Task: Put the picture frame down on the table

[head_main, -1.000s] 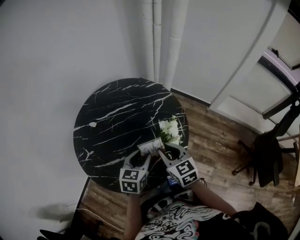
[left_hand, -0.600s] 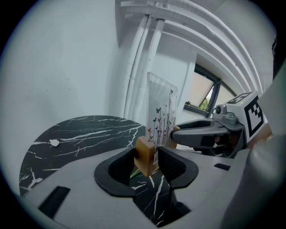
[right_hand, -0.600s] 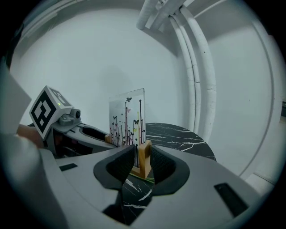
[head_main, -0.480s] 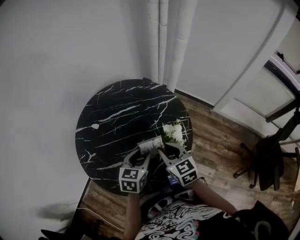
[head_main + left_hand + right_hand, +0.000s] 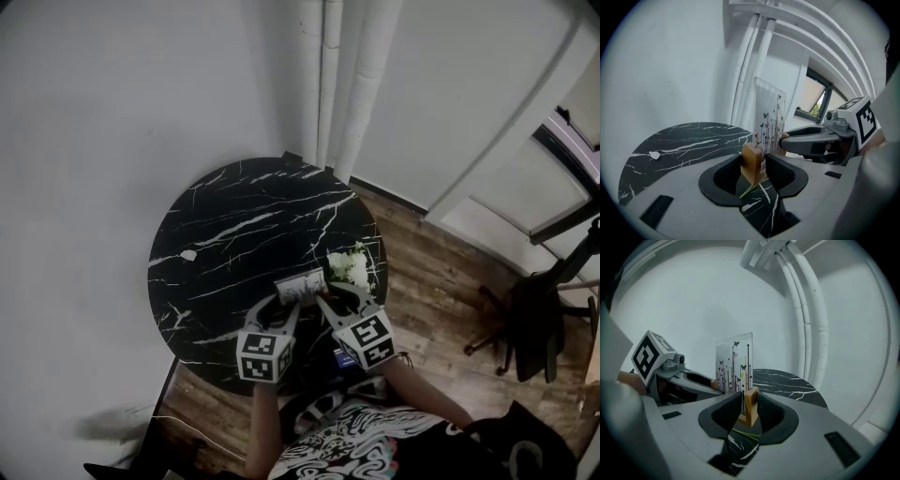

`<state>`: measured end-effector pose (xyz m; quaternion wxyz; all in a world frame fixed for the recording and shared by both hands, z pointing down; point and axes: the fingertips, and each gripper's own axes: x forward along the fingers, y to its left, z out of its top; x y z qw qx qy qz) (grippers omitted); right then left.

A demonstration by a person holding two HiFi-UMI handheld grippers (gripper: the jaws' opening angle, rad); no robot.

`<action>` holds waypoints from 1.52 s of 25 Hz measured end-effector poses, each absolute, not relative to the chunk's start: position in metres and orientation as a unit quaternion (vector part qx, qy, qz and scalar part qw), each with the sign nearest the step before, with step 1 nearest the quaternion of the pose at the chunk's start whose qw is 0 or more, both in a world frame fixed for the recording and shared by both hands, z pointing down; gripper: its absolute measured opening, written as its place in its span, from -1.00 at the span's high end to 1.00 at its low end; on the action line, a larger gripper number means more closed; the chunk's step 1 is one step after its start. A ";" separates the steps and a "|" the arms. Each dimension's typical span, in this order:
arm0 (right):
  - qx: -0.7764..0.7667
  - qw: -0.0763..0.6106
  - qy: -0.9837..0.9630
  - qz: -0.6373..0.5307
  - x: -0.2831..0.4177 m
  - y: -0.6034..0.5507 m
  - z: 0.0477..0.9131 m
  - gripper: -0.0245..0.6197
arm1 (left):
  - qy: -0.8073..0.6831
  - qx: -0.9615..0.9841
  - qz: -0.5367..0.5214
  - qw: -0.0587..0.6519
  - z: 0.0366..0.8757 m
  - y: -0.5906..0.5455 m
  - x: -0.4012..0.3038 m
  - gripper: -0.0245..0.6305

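Left gripper point(image 5: 281, 302) point(image 5: 754, 166) clamps 1 wooden foot of clear butterfly-printed picture frame point(image 5: 301, 289) point(image 5: 768, 122) point(image 5: 735, 362). Right gripper point(image 5: 326, 302) point(image 5: 750, 408) clamps other foot. Frame upright over round black marble table point(image 5: 234, 234); contact with tabletop unclear. White flowers point(image 5: 349, 265) at right, dim.

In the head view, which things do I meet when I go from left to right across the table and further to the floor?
white scrap → picture frame → white flowers → black chair

left gripper point(image 5: 278, 306): grey shell, black jaw pads | right gripper point(image 5: 328, 302): same build | cubes point(image 5: 263, 354): white faces, black square markers, one per gripper | shirt point(image 5: 349, 439): black, white swirl print
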<state>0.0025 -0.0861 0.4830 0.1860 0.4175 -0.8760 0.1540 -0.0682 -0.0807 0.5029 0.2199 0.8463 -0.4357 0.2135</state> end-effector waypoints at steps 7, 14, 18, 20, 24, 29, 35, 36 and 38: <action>0.417 0.195 -0.873 0.159 0.000 -0.102 0.489 0.60 | -0.432 0.847 0.208 0.229 0.509 -0.096 -0.071 0.40; 0.402 0.210 -0.874 0.172 -0.010 -0.114 0.499 0.60 | -0.433 0.841 0.213 0.245 0.522 -0.107 -0.079 0.40; 0.399 0.218 -0.873 0.178 -0.010 -0.122 0.507 0.60 | -0.432 0.839 0.212 0.253 0.526 -0.114 -0.079 0.40; 0.398 0.221 -0.872 0.179 -0.009 -0.126 0.510 0.60 | -0.432 0.838 0.212 0.256 0.529 -0.118 -0.079 0.40; 0.396 0.233 -0.870 0.180 -0.008 -0.133 0.520 0.60 | -0.430 0.836 0.214 0.267 0.536 -0.124 -0.079 0.40; 0.391 0.239 -0.869 0.185 -0.009 -0.139 0.529 0.61 | -0.429 0.832 0.217 0.278 0.546 -0.128 -0.080 0.40; 0.380 0.249 -0.869 0.195 -0.014 -0.145 0.540 0.61 | -0.429 0.828 0.220 0.286 0.559 -0.136 -0.082 0.40; 0.378 0.251 -0.869 0.197 -0.015 -0.146 0.542 0.61 | -0.430 0.827 0.220 0.287 0.561 -0.137 -0.082 0.40; 0.373 0.255 -0.869 0.199 -0.016 -0.147 0.547 0.61 | -0.429 0.825 0.224 0.293 0.567 -0.137 -0.084 0.40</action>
